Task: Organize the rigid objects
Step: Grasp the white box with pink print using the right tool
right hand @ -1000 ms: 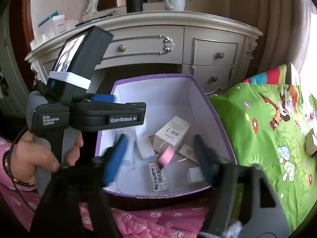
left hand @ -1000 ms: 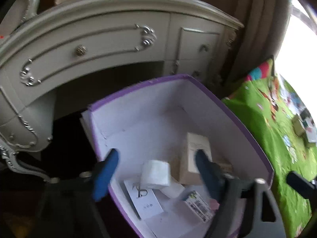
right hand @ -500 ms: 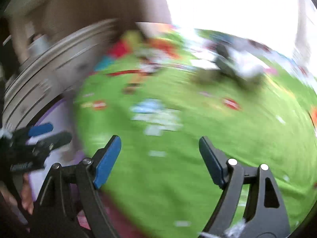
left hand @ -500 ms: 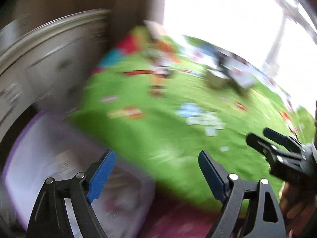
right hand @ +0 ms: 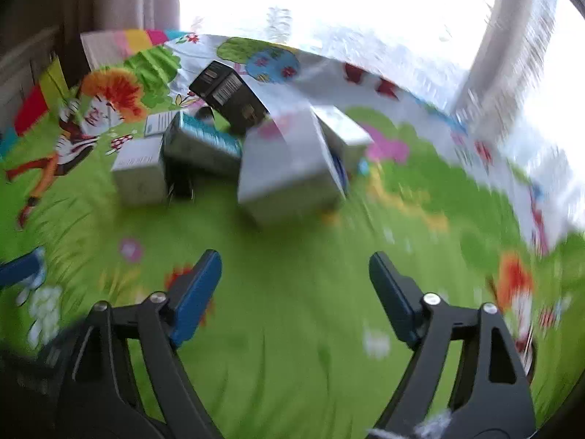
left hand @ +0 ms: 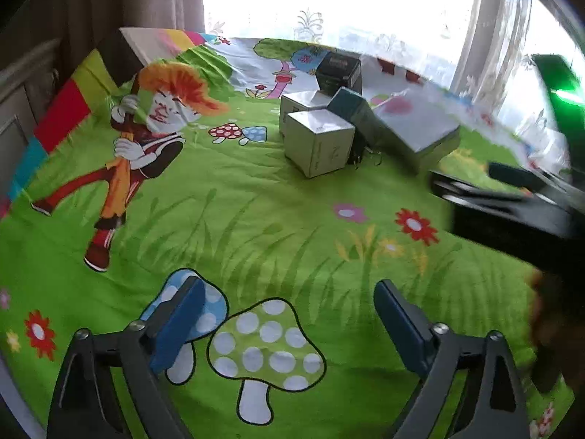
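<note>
Your left gripper (left hand: 289,323) and right gripper (right hand: 294,291) both stood spread wide, holding nothing. The boxes (left hand: 319,145) clustered on the green bedspread (left hand: 256,219) toward twelve o'clock, well apart from you; blur hid the labels in the right view.

No legible text

The black box (right hand: 228,97) seems to carry a barcode; print on the white box (left hand: 318,144) beside it is too blurred to read.
</note>
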